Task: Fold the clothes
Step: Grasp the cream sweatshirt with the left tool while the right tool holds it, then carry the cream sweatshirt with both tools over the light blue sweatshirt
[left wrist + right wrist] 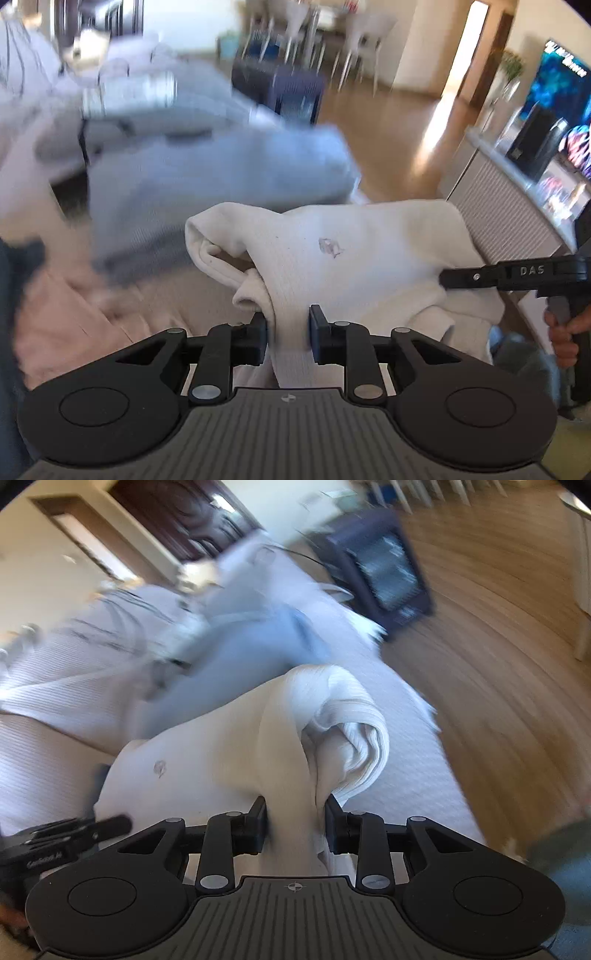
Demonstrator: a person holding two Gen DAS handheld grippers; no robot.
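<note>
Both grippers clamp bunched cream sweater [354, 243], left gripper [289, 334] and right gripper [295, 825] each pinching a fold, garment held up off blurred light-blue clothes [207, 177] on pale sofa [406, 768]

Daylight floods my views, glaring on the wooden floor [436, 147]. Motion blur smears the background; my tools' nearby cloth stays sharp. Fisheye edges bend, corners dark.

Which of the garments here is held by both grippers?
The cream ribbed garment with the small grey mark: the left gripper and right gripper both pinch it. The blue-grey garment lies behind, unheld.
</note>
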